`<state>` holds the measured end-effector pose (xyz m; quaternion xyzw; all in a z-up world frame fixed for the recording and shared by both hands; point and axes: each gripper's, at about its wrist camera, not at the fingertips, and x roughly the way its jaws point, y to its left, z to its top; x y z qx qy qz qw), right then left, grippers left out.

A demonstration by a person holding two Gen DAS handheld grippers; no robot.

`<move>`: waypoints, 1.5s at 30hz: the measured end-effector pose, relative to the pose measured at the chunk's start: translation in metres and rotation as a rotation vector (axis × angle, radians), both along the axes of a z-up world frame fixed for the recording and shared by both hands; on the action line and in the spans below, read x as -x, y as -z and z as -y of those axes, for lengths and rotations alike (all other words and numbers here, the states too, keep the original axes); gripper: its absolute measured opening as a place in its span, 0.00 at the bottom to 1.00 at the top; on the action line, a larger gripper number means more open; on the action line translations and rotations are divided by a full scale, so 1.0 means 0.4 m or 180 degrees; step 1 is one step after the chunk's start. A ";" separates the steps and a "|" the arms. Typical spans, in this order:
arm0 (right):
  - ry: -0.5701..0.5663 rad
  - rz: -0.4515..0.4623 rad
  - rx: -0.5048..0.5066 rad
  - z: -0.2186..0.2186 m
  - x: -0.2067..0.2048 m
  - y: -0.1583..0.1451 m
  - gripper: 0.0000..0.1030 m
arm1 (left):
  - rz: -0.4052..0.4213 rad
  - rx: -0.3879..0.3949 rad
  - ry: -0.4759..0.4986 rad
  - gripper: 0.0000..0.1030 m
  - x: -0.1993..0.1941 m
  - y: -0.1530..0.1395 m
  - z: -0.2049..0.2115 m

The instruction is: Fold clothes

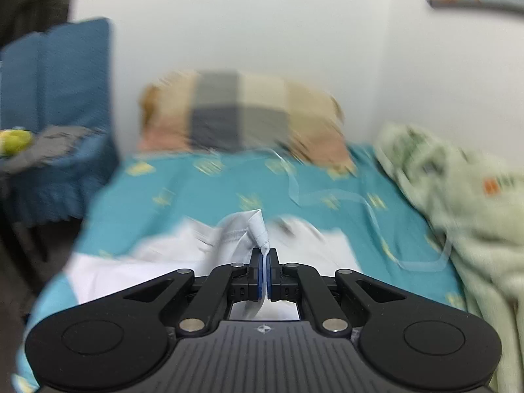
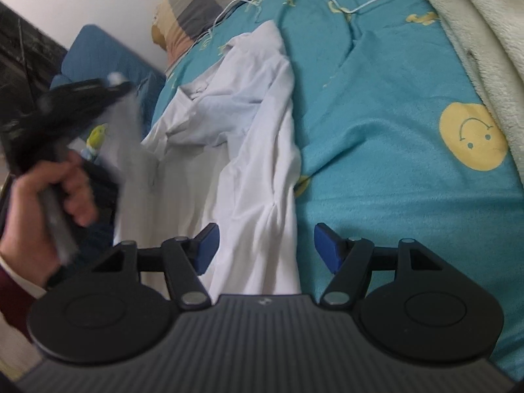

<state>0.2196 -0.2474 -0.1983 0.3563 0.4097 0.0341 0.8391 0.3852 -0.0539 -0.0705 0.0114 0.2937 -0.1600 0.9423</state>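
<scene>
Left wrist: a hemmed corner of the white shirt (image 1: 262, 229) is pinched in the closed left gripper (image 1: 264, 262), lifted above the bed (image 1: 196, 190) | Right wrist: shirt (image 2: 249, 150) is laid lengthwise toward the pillow (image 2: 203, 3); right gripper (image 2: 265, 245) is held with fingers apart, gripping nothing.

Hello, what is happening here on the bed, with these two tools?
A person is folding a white shirt on a bed with a teal sheet. The left gripper is shut on a hemmed edge of the shirt, holding it above the sheet. The right gripper hangs open over the shirt's near part, holding nothing.
</scene>
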 end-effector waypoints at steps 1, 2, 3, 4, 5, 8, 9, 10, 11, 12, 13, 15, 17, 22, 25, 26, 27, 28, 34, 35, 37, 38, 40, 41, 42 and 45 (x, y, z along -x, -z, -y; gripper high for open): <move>0.0022 -0.0010 -0.0027 0.006 0.000 0.004 0.66 | -0.0077 -0.0040 0.0045 0.03 0.000 0.030 0.032; 0.0042 -0.0022 -0.0051 0.011 0.000 0.007 0.66 | -0.0160 -0.0080 0.0064 0.03 0.000 0.062 0.058; 0.0055 -0.0037 -0.0071 0.014 -0.001 0.011 0.66 | -0.0232 -0.0109 0.0080 0.04 0.001 0.092 0.077; 0.0066 -0.0042 -0.0088 0.015 0.000 0.013 0.66 | -0.0294 -0.0127 0.0094 0.05 0.004 0.119 0.091; 0.0072 -0.0039 -0.0103 0.017 -0.001 0.015 0.66 | -0.0349 -0.0133 0.0103 0.07 0.007 0.141 0.100; 0.0069 -0.0028 -0.0105 0.018 -0.005 0.019 0.66 | -0.0472 -0.0100 0.0095 0.28 0.030 0.175 0.088; 0.0065 -0.0028 -0.0097 0.016 -0.007 0.020 0.66 | -0.0477 -0.0109 0.0096 0.33 0.037 0.181 0.076; 0.0059 -0.0029 -0.0097 0.016 -0.009 0.021 0.66 | -0.0459 -0.0132 0.0099 0.40 0.039 0.184 0.063; 0.0051 -0.0025 -0.0097 0.016 -0.010 0.022 0.66 | -0.0448 -0.0133 0.0110 0.45 0.048 0.177 0.049; 0.0040 -0.0012 -0.0088 0.015 -0.009 0.020 0.66 | -0.0443 -0.0114 0.0128 0.47 0.063 0.163 0.035; 0.0029 0.0001 -0.0078 0.013 -0.009 0.018 0.66 | -0.0439 -0.0096 0.0147 0.50 0.079 0.149 0.021; 0.0012 0.0042 -0.0023 0.009 -0.002 0.009 0.66 | -0.0466 -0.0080 0.0166 0.51 0.133 0.109 -0.015; 0.0009 0.0143 0.0148 0.004 0.009 -0.013 0.66 | -0.0437 -0.0101 0.0105 0.53 0.206 0.069 -0.052; -0.0047 0.0499 0.0588 -0.012 0.036 -0.081 0.66 | -0.0366 0.0051 -0.0025 0.61 0.391 -0.006 -0.136; -0.0130 0.0756 0.0882 -0.039 0.062 -0.123 0.66 | -0.0245 -0.0013 -0.0147 0.66 0.514 -0.037 -0.170; -0.0156 0.0840 0.0986 -0.050 0.071 -0.135 0.66 | -0.0206 -0.0008 -0.0165 0.72 0.554 -0.042 -0.180; -0.0173 0.0917 0.1053 -0.058 0.081 -0.144 0.66 | -0.0184 0.0036 -0.0151 0.74 0.589 -0.043 -0.190; -0.0190 0.0994 0.1120 -0.066 0.091 -0.154 0.66 | -0.0162 0.0080 -0.0137 0.75 0.625 -0.043 -0.201; -0.0294 0.1237 0.1248 -0.097 0.128 -0.182 0.65 | -0.0092 0.0224 -0.0234 0.79 0.700 -0.063 -0.229; -0.0310 0.1254 0.1286 -0.103 0.132 -0.184 0.65 | -0.0089 0.0227 -0.0258 0.80 0.700 -0.064 -0.230; -0.0322 0.1265 0.1315 -0.111 0.134 -0.184 0.65 | -0.0089 0.0210 -0.0291 0.84 0.699 -0.064 -0.232; -0.0315 0.1261 0.1322 -0.114 0.131 -0.182 0.65 | -0.0097 0.0201 -0.0296 0.89 0.697 -0.062 -0.232; -0.0309 0.1252 0.1336 -0.121 0.127 -0.177 0.65 | -0.0119 0.0193 -0.0298 0.96 0.695 -0.059 -0.232; -0.0309 0.1249 0.1341 -0.124 0.126 -0.175 0.65 | -0.0137 0.0206 -0.0288 0.97 0.694 -0.057 -0.233; -0.0313 0.1250 0.1348 -0.128 0.126 -0.174 0.65 | -0.0151 0.0214 -0.0275 0.97 0.690 -0.055 -0.231; -0.0351 0.1279 0.1383 -0.137 0.125 -0.171 0.65 | -0.0162 0.0161 -0.0287 1.00 0.684 -0.052 -0.222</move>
